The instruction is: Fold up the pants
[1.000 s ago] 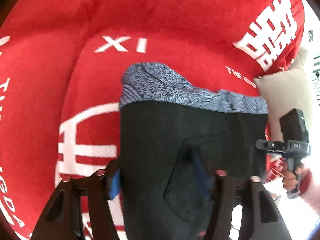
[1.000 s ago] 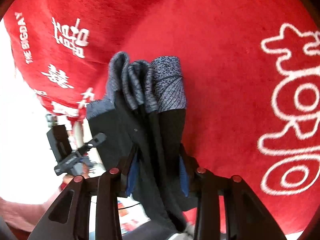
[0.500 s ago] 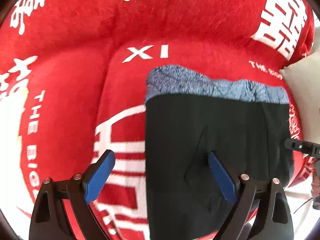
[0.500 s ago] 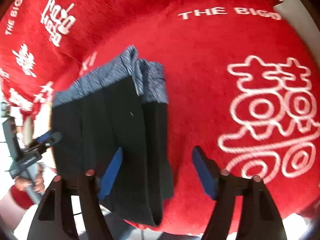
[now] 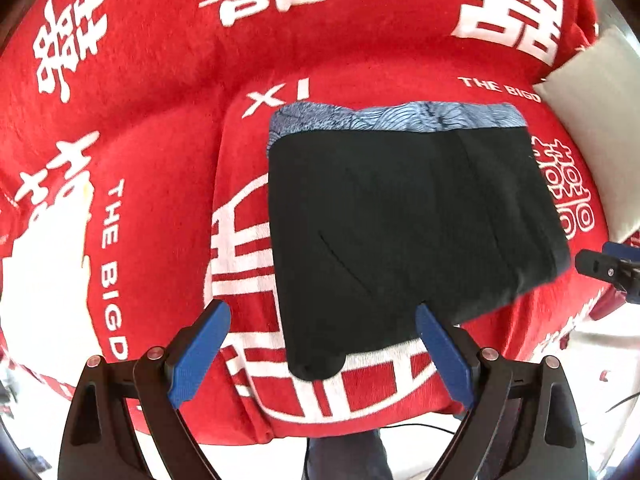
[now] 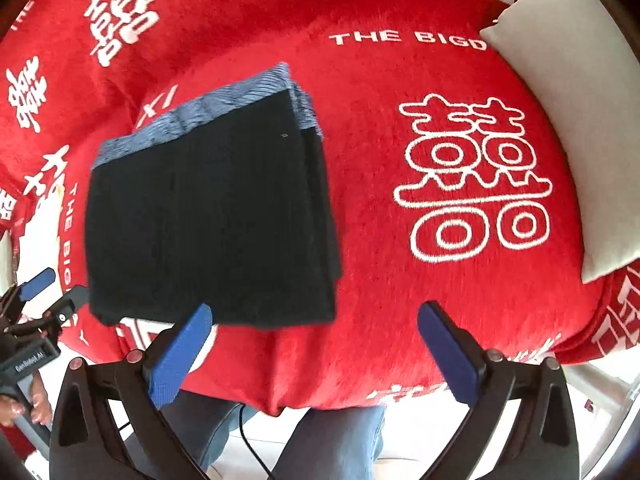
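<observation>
Pants: dark, folded into a flat rectangle, blue-grey patterned waistband along the far edge; lay on the red blanket, free of both grippers.

Left gripper: held above the pants' near edge, jaws spread wide after just opening, blue pads clear of the cloth, nothing between them.

Right gripper: held above the blanket just right of the pants' near corner, jaws spread wide after just opening, nothing gripped.

Blanket: red plush with white characters and lettering, draped over a cushioned seat.

Pillow: pale, at the blanket's right edge, apart from the pants.

Person: legs in jeans below the blanket's front edge
</observation>
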